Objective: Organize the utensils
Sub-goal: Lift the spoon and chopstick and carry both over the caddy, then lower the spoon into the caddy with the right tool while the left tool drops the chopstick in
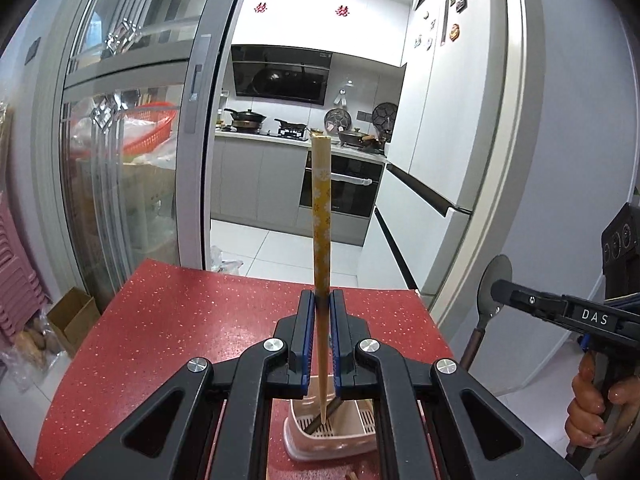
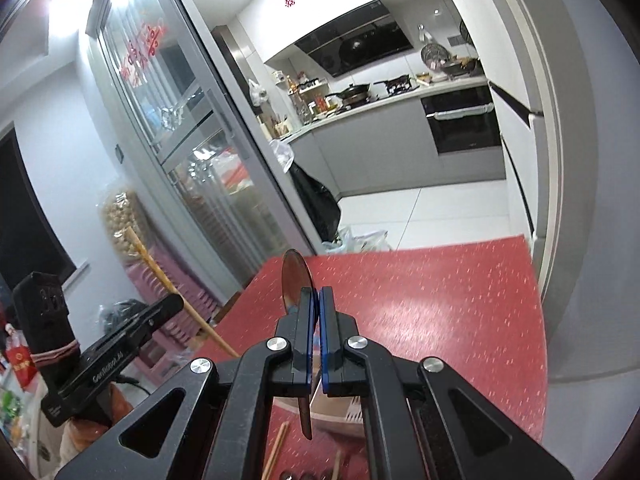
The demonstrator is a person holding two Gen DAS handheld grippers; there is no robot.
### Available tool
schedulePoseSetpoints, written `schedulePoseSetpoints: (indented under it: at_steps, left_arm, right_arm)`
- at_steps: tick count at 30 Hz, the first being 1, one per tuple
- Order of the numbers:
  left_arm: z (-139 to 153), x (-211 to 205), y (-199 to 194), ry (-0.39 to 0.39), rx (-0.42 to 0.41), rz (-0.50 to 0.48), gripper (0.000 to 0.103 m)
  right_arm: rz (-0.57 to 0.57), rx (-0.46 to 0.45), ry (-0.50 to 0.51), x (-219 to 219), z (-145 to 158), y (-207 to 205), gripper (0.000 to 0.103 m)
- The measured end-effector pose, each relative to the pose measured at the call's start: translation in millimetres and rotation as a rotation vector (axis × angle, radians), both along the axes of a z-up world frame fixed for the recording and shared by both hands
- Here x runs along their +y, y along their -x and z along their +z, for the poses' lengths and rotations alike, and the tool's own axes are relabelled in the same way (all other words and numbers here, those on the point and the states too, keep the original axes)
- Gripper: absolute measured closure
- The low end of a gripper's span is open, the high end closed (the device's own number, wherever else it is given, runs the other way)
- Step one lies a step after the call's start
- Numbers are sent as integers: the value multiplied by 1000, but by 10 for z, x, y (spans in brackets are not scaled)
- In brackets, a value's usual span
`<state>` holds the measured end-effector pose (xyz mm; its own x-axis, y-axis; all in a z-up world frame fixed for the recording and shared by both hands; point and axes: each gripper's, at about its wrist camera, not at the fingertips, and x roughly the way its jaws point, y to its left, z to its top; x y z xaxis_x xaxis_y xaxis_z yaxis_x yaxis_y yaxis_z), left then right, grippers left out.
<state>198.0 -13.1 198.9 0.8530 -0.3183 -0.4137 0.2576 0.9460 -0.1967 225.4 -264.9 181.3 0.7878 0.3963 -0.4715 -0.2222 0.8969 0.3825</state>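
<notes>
The red table (image 1: 168, 320) lies bare and open ahead of both grippers, right out to its far edge. Near its front stands the pink holder (image 1: 298, 438), a dark utensil already leaning inside it. Loose chopsticks (image 2: 274, 450) lie just before the holder. The right gripper (image 1: 498, 286) hangs off the table's right side, beside the wall (image 1: 560, 152). The glass door (image 1: 124, 152) closes off the left.

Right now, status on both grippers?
Left gripper shut on chopstick, tip over pink holder. Right gripper shut on spoon. Nothing blocking.
</notes>
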Motion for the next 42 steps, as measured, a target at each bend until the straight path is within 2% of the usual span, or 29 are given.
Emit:
schedulePoseSetpoints:
  at_steps: [5,10,16,22,33,42]
  left_arm:
    - [-124,-73,-192,-12,16,10,70]
    - [-284,-182,-289,-50,27,13,70]
    - [-541,-236,-396,-65,78,11,70]
    - [-760,-263,-447,-77,130,7,70]
    - [-1049,-314,-488,-118,211,25,70]
    - [-1114,-307,-461,-133,223,15,69]
  right_arm:
    - [-32,-43,106,123,-80,-208,100]
    - [-37,-53,168,217,-258,-351,100]
    - [-39,-1,213,237,-589,-471,100]
    - [-32,59,224,216,-830,-537,100]
    - [-23,154,199,184,-1036,-678,100]
    - [-37,203,160,109,-1116,-762,99]
